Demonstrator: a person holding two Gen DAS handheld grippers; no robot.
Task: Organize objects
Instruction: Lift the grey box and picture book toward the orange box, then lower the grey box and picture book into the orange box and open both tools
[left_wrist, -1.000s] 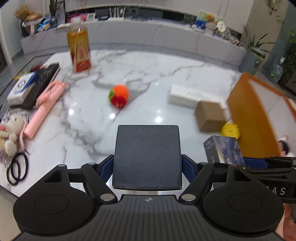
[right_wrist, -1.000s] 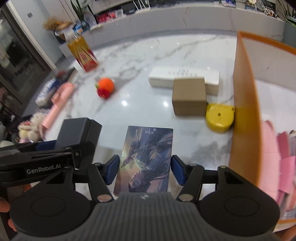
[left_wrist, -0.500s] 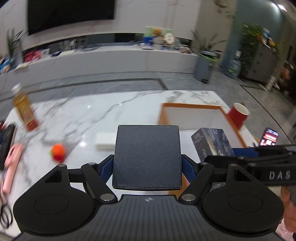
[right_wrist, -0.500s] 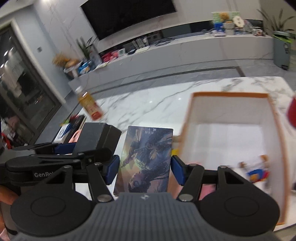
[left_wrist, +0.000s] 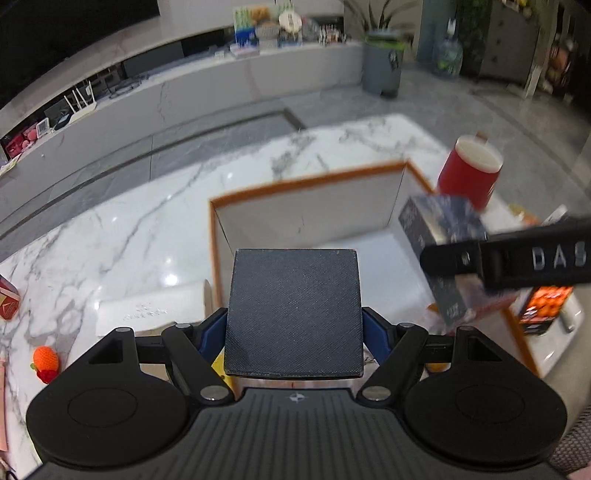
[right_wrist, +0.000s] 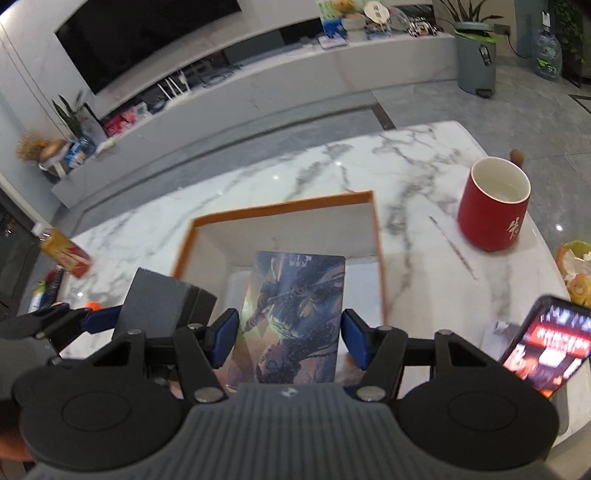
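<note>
We hold two things above the orange-rimmed box (right_wrist: 373, 206), which stands on the marble surface (right_wrist: 332, 162). The left gripper (left_wrist: 293, 332) has its fingers (left_wrist: 210, 334) closed on the sides of a dark grey box (left_wrist: 293, 310). The right gripper (right_wrist: 288, 338) has its fingers (right_wrist: 352, 338) pressed on the two long edges of a picture box (right_wrist: 291, 317) with a dark fantasy print.

In the left view the picture box sits at 3 o'clock from the grey box, near it, and both hang over the open white inside of the orange-rimmed box. In our judgement the first risk is that the two loads or the two grippers knock each other if we lower them together, because they are so near.

The red cup (right_wrist: 493, 206) stands at 2 o'clock from the right gripper, just beside the orange rim, and seems to hold liquid. A wide swing of the right hand could tip it. The phone (right_wrist: 543, 347) leans at 3 o'clock and could also be hit.

The picture box is held only at its lower part, so it may pivot and catch the rim.
</note>
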